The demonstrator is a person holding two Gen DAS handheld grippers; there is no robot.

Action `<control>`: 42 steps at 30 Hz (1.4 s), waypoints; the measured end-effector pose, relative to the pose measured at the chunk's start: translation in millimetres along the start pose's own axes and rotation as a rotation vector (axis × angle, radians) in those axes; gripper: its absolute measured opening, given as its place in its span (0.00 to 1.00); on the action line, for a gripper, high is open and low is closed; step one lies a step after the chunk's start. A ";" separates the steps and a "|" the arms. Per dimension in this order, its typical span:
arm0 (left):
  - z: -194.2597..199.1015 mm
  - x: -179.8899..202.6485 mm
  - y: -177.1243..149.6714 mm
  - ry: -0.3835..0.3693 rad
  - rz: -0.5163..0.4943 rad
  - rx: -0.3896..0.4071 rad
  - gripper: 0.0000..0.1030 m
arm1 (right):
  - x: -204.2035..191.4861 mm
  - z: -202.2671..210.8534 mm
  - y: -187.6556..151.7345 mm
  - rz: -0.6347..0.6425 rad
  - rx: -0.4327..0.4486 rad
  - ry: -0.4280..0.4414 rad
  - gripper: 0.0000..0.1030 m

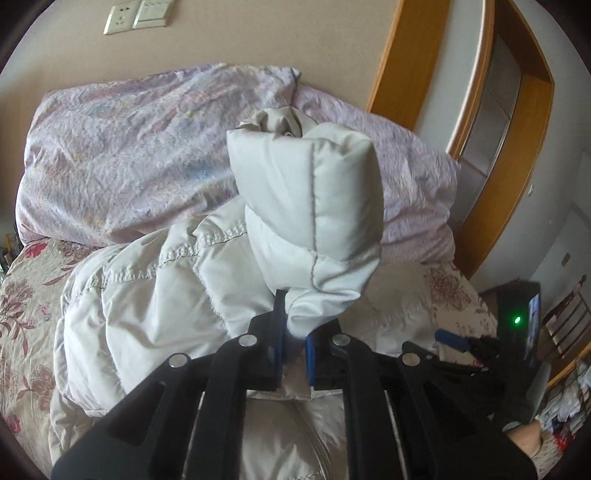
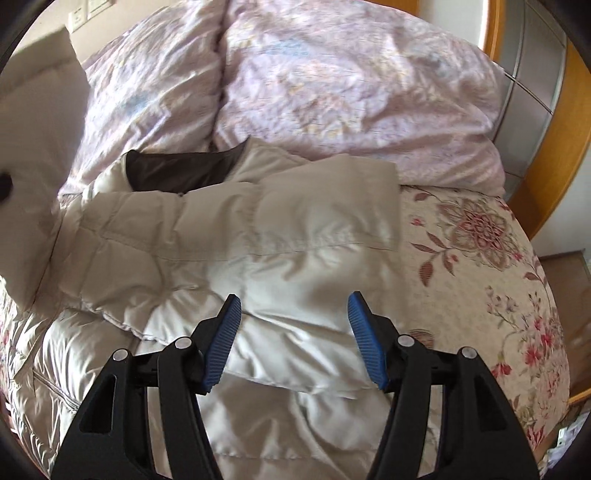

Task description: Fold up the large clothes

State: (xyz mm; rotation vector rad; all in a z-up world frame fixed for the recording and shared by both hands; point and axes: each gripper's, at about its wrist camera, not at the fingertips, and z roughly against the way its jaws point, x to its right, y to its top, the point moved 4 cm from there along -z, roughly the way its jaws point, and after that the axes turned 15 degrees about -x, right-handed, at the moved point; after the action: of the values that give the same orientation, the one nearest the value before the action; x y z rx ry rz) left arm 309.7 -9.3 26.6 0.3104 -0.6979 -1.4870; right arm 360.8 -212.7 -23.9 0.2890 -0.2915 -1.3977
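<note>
A pale cream puffer jacket (image 2: pixel 236 254) lies on the bed, with its dark brown lining (image 2: pixel 177 173) showing at the collar. My left gripper (image 1: pixel 293 332) is shut on the jacket's sleeve (image 1: pixel 306 206) and holds it raised above the jacket body (image 1: pixel 140 306). The raised sleeve also shows at the left edge of the right wrist view (image 2: pixel 37 147). My right gripper (image 2: pixel 293 332) is open and empty, just above a folded part of the jacket. It also appears at the lower right of the left wrist view (image 1: pixel 458 343).
A crumpled lilac duvet (image 2: pixel 332 92) is piled at the head of the bed. The floral bedspread (image 2: pixel 480 258) lies bare to the right of the jacket. A wooden door frame (image 1: pixel 517 177) stands on the right. Wall sockets (image 1: pixel 136 16) are on the far wall.
</note>
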 end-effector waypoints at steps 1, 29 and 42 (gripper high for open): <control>-11.9 4.9 -3.6 0.003 -0.010 -0.027 0.10 | 4.5 -0.2 0.3 -0.012 0.003 -0.001 0.60; 19.6 -96.0 -14.9 0.151 0.078 -0.054 0.82 | -81.5 45.5 19.7 0.235 0.200 0.298 0.34; -38.0 -163.2 -27.2 0.299 0.129 -0.163 0.82 | -110.0 -41.4 21.9 0.255 0.006 0.183 0.15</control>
State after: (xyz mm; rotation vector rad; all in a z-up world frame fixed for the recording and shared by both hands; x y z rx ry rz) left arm 320.8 138.0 -57.0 0.3471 -0.3497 -1.3297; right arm 379.7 -99.6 -57.7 0.3689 -0.1747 -1.1115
